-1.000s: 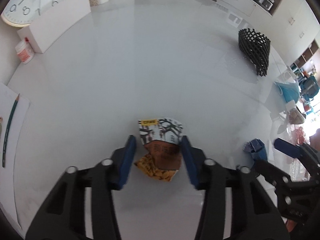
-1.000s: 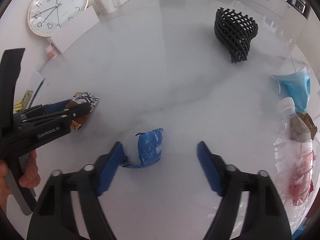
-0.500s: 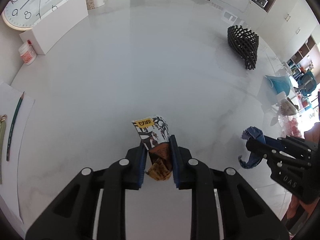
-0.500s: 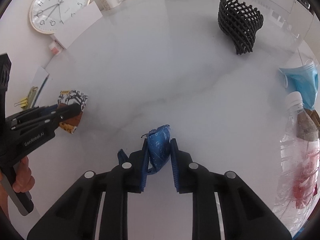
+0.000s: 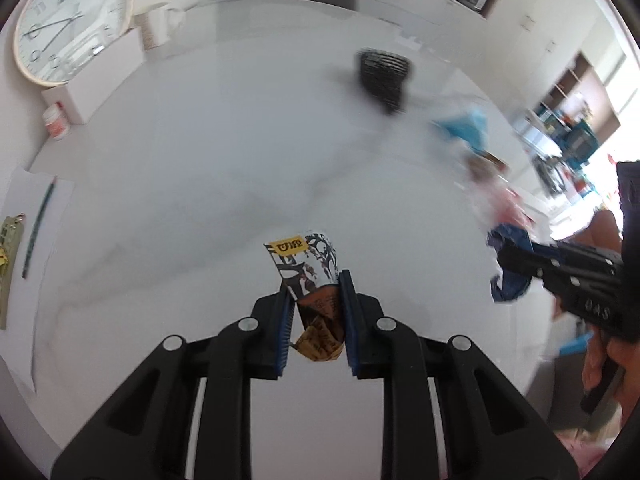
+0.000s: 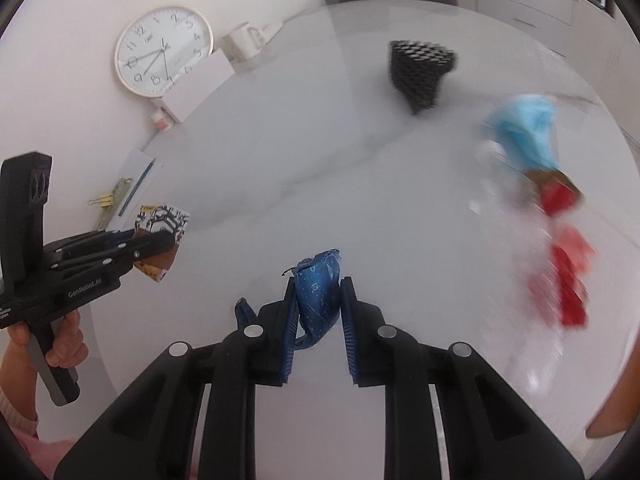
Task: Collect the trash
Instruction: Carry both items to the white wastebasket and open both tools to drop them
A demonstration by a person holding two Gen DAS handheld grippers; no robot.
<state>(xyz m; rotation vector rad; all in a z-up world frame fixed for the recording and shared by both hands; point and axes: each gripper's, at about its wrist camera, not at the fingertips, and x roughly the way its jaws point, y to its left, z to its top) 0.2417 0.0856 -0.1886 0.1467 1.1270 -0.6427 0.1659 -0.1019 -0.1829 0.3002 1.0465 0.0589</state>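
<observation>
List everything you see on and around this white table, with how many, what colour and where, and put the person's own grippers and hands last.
Printed snack wrapper: one, black, white and orange, clamped in the left gripper.
Crumpled blue wrapper: one, dark blue, clamped in the right gripper.
Black lattice basket: one, black, far side of the table.
Blue face mask: one, light blue, right side, blurred.
Clear plastic bottle: one, clear with red inside, right edge, blurred.
Round wall clock: one, white, leaning far left.
White mug: one, beside the clock.
Small jar: one, white and pink, near left.
Green pencil: one, on white paper, left edge.
White table: one.
Left gripper: shut.
Right gripper: shut.
Hand: one, on the left gripper's handle.
</observation>
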